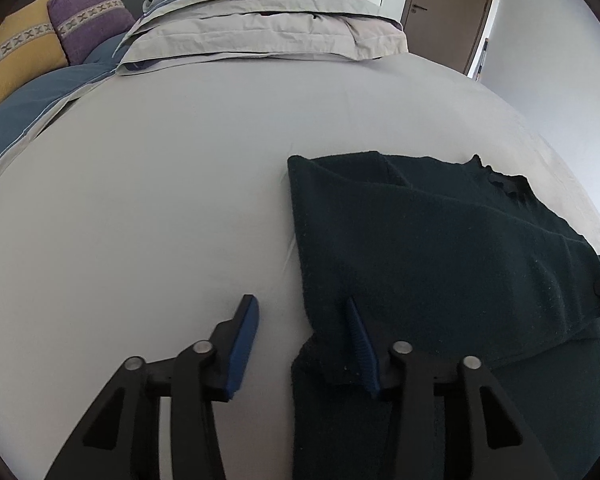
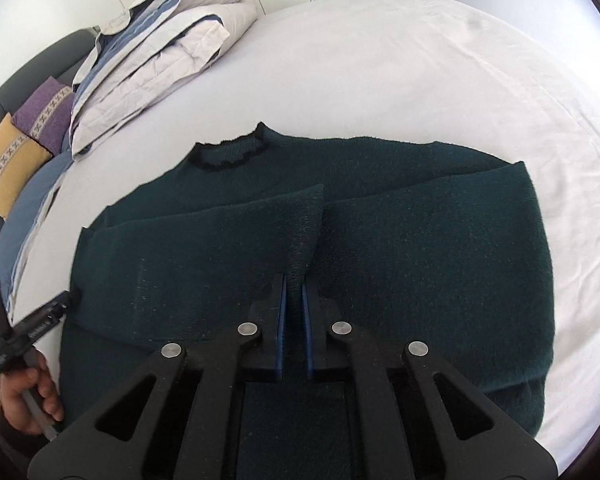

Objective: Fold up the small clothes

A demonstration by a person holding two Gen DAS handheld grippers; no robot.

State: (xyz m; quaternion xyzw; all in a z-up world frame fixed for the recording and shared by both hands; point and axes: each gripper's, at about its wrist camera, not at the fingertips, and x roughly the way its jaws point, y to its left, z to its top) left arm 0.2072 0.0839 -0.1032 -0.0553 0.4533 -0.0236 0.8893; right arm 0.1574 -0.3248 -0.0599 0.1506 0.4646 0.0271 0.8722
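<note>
The right gripper [image 2: 294, 280] is clamped on a raised ridge of knit, the cuff end of a sleeve folded in over the body of the dark green sweater [image 2: 400, 240], its blue pads nearly together with the fabric pinched between them. The left gripper [image 1: 304, 320] stands partly open over the sweater's left edge: one pad lies over the knit, the other over the bare sheet, and nothing is gripped between them. In the right wrist view a person's hand [image 2: 32, 400] holds that left tool at the garment's left side. To do this step well, I judge the pinched cuff should be drawn flat across the chest and laid straight before release, while the left gripper takes the side edge cleanly, catching both layers, so the fold line runs parallel to the side seam. The sweater lies flat on the white bed sheet [image 2: 400, 60], toward the bed's near edge, collar [image 2: 228, 156] pointing away to the far side, hem nearest the grippers; its long axis runs from near edge to far edge. A folded duvet [image 2: 160, 44] and cushions [image 2: 28, 140] sit well apart at the far left corner.
</note>
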